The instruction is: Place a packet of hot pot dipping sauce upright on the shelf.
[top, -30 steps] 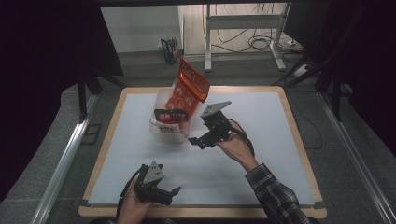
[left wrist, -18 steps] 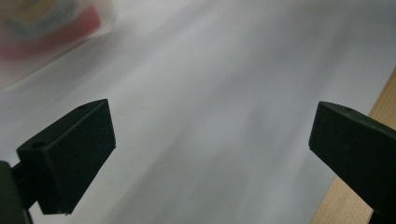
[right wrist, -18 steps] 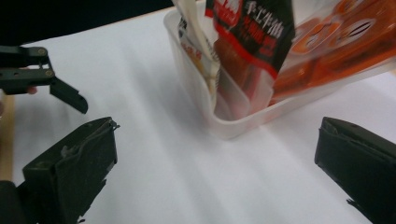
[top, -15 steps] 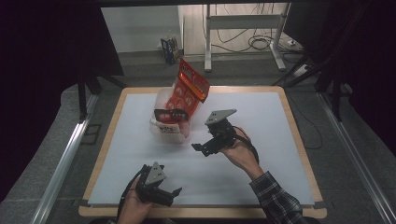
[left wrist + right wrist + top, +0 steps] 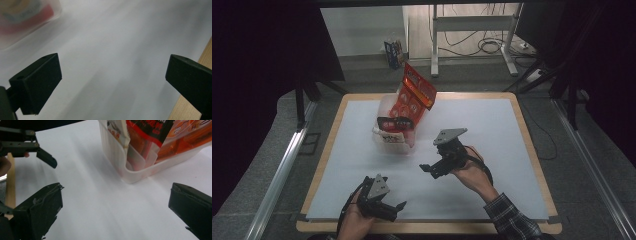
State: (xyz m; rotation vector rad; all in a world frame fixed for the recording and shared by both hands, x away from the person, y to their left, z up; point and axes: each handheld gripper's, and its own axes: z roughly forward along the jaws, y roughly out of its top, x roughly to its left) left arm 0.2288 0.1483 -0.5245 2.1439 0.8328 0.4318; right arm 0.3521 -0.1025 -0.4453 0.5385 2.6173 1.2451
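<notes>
moved: right gripper (image 5: pixel 428 169) has backed off from the bin toward the near side of the table since the earlier frames, now apart from it. left gripper (image 5: pixel 398 206) hasn't shifted, parked near the front edge.
right jaws: wide open, nothing between them; right gripper view shows bare white mat (image 5: pixel 100 202) in the gap.
left jaws: also wide open, empty, over the mat by the wooden table edge (image 5: pixel 192 87).
bin: clear plastic bin (image 5: pixel 393 140) sits left of centre on the mat, upright, nearer the far edge than the front.
snack packs: orange-red snack bag (image 5: pixel 414 97) stands tall in the bin, leaning out over the rim toward the far right; a smaller dark-topped pack (image 5: pixel 389 124) sits in the near end. right gripper view has the bin's corner (image 5: pixel 130 175) and packs close ahead, up-right of the jaws.
step (my guess): packing looks done or pausing, both hands clear.
risk 1: tall bag is top-heavy and tilted; a nudge to the bin or a brush from a jaw could tip it out onto the mat.
risk 2: bin is light; a one-sided grab on the rim could skid or tilt it and spill both packs.
risk 3: cable trailing from the right gripper could drag across the mat and catch the bin if the hand swings left.
</notes>
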